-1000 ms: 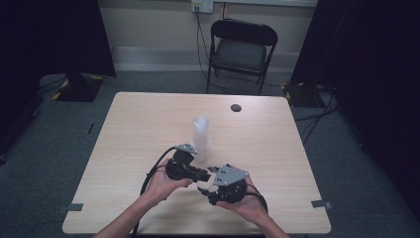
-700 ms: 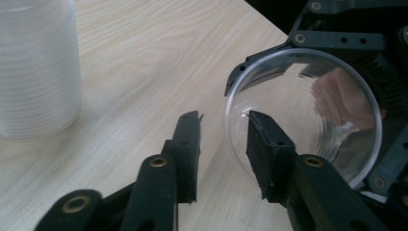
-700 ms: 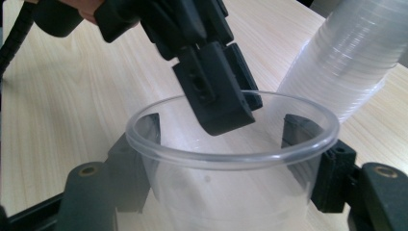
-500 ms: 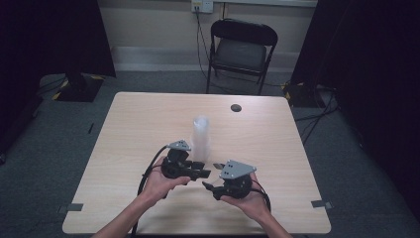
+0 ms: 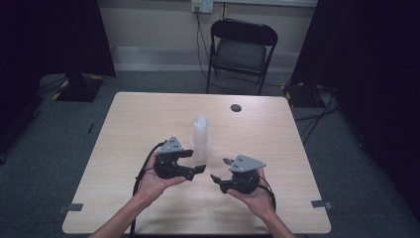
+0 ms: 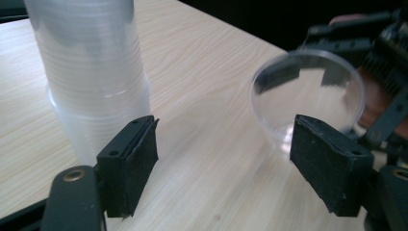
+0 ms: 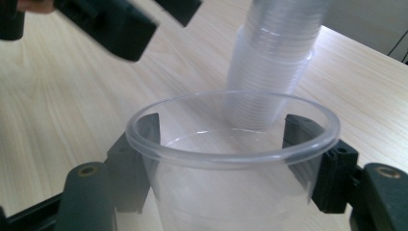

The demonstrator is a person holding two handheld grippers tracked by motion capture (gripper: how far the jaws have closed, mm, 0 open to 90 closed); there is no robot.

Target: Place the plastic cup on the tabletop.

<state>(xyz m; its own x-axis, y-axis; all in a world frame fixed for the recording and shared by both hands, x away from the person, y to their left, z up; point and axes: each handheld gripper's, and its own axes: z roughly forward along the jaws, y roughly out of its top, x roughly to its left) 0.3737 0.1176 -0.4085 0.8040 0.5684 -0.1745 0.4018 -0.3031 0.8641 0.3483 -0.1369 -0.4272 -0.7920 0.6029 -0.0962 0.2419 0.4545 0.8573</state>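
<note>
While I watched from the high view, the desk [image 5: 148,119] lay broad and pale beneath both hands, a folding chair [image 5: 241,49] beyond its far edge. Near the middle stood the stack of clear cups [image 5: 200,139], upright. My left claw [image 5: 197,161] hovered just beside that stack, level with its base; its jaws had just been opening and stood wide with nothing between them. My right claw [image 5: 219,169], apart from the left one, was clamped on a single clear cup [image 7: 231,159], the pads pressing its walls below the rim. A small dark disc [image 5: 236,107] sat near the far edge.
</note>
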